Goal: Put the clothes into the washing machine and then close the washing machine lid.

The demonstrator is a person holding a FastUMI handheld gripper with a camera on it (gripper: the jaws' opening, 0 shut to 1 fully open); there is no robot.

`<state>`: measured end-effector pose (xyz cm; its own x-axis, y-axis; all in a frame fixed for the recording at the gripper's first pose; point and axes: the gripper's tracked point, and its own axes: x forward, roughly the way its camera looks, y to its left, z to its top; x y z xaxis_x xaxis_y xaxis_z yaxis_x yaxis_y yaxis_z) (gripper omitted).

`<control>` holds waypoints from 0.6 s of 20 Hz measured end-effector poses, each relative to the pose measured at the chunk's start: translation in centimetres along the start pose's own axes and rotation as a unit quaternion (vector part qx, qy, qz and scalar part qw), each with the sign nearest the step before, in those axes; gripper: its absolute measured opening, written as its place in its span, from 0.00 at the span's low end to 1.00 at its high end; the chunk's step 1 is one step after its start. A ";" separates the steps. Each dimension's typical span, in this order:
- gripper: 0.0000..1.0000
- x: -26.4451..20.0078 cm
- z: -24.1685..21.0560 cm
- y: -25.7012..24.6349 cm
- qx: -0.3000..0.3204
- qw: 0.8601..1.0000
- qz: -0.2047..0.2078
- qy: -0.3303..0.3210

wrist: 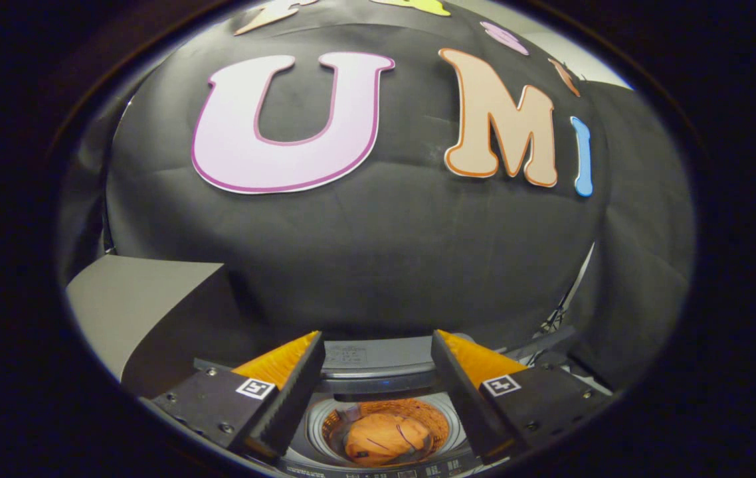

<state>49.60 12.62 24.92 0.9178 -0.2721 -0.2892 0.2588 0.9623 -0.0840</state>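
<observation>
Below and between my fingers I look down into the open top of the washing machine [378, 388]. An orange garment [386, 439] lies bunched in its round drum. My gripper [378, 352] hangs open above the drum with nothing between its fingers. The machine's grey lid [368, 355] stands raised at the back of the opening, just beyond the fingertips.
A grey box-like block [145, 312] stands to the left of the machine. The black cloth wall rises close behind the machine. A stand's legs [561, 315] show at the right beside the machine.
</observation>
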 end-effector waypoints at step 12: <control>0.98 -0.2 0.4 -0.2 0.005 1.000 -0.005 -0.009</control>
<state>49.43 12.45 25.38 0.9202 -0.2816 -0.2721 0.2708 0.9595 -0.0772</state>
